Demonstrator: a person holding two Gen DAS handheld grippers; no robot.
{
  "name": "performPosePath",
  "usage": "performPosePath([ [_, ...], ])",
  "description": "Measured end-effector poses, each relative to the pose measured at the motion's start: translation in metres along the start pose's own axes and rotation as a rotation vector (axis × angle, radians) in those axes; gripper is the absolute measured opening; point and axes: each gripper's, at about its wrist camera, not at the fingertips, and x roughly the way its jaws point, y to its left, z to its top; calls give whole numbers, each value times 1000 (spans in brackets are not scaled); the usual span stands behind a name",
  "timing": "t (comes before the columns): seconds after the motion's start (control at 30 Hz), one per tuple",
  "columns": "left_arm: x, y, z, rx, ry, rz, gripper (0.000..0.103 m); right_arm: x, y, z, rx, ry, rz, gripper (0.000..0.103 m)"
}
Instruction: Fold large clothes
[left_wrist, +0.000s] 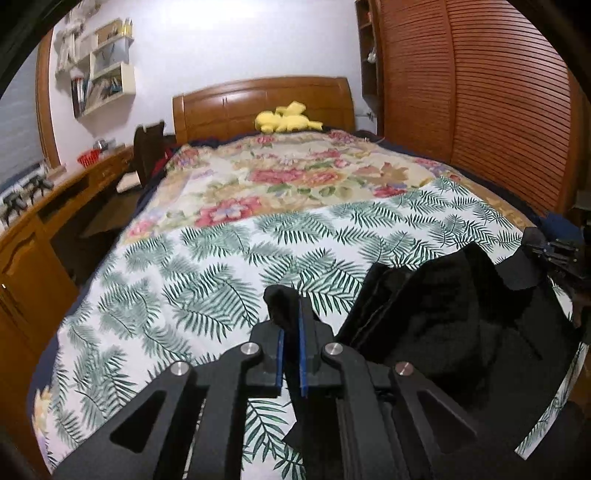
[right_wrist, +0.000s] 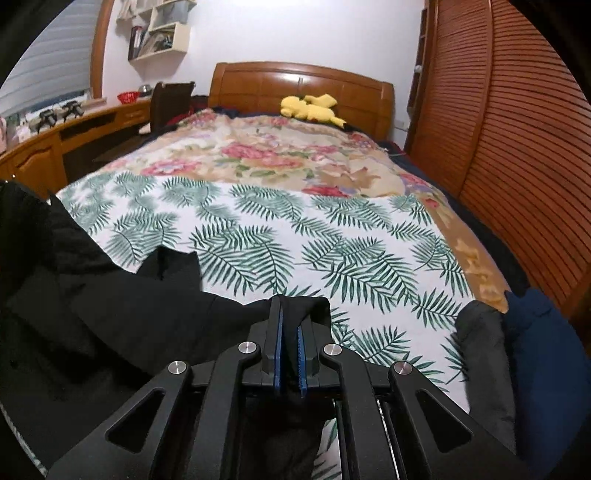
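Left wrist view: the left hand-held gripper (left_wrist: 291, 306) is seen clamped narrow on a pinch of black cloth, a tuft of it standing up between the blue pads (left_wrist: 302, 354). The cloth belongs to a large black garment (left_wrist: 443, 332), which hangs and bunches to the right of the jaws, over the near end of the bed. At the far right edge of this view the other tool is glimpsed, dark and partly cut off. Right wrist view: the right hand-held gripper (right_wrist: 290, 314) is likewise closed tight on a black fold, the fabric wrapped over its right finger, and the bulk of the garment is spread to its left. The two grips appear to be taken on separate edges so that the piece can be stretched between them and laid flat; this is judged, not seen. Beneath lies a palm-leaf sheet (left_wrist: 221, 266), draped over the foot of the bed, presumably as the folding surface. Beyond it a floral blanket (left_wrist: 295, 173) covers the rest, with a yellow plush toy (left_wrist: 286, 118) by the wooden headboard (left_wrist: 229, 103). At lower right in the right wrist view, a dark grey item (right_wrist: 484, 350) and a navy one (right_wrist: 543, 369) are piled at the bed's corner. A wooden desk (left_wrist: 44, 221) runs along the left; a slatted wardrobe (left_wrist: 480, 92) stands on the right.
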Motion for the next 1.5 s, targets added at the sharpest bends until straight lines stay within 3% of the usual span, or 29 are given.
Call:
performPosePath([
  [0.23, 8, 15, -2, -38, 10, -33, 24, 30, 3, 4, 12, 28, -47, 2],
  [0.4, 7, 11, -18, -25, 36, -64, 32, 57, -2, 8, 58, 75, -24, 3],
  [0.57, 3, -1, -44, -14, 64, -106, 34, 52, 0, 14, 68, 58, 24, 9],
  [0.63, 0, -6, -53, -15, 70, -124, 34, 43, -1, 19, 79, 32, 35, 17],
  [0.7, -3, -13, -61, -8, 77, -139, 34, 32, -2, 24, 89, -9, 31, 44],
  [0.8, -7, -21, -70, 2, 80, -153, 34, 17, -4, 30, 86, -47, 41, 54],
  [0.9, -11, -27, -77, 12, 85, -164, 34, 16, -2, 28, 41, -23, 21, 55],
  [1.0, -13, -29, -84, 10, 92, -171, 35, 32, -2, 17, 6, 59, 19, 55],
  [1.13, -13, -32, -97, 7, 110, -183, 35, 73, -12, -1, 39, 206, 45, 55],
  [1.33, -6, -36, -109, 12, 138, -183, 35, 123, -25, -16, 72, 351, 33, 55],
  [1.43, -4, -39, -112, 18, 144, -190, 35, 141, -35, -22, 122, 411, 68, 54],
  [1.47, -3, -40, -113, 20, 146, -192, 35, 145, -37, -24, 135, 428, 84, 49],
  [1.5, -3, -41, -113, 22, 148, -195, 35, 149, -38, -26, 149, 441, 134, 33],
])
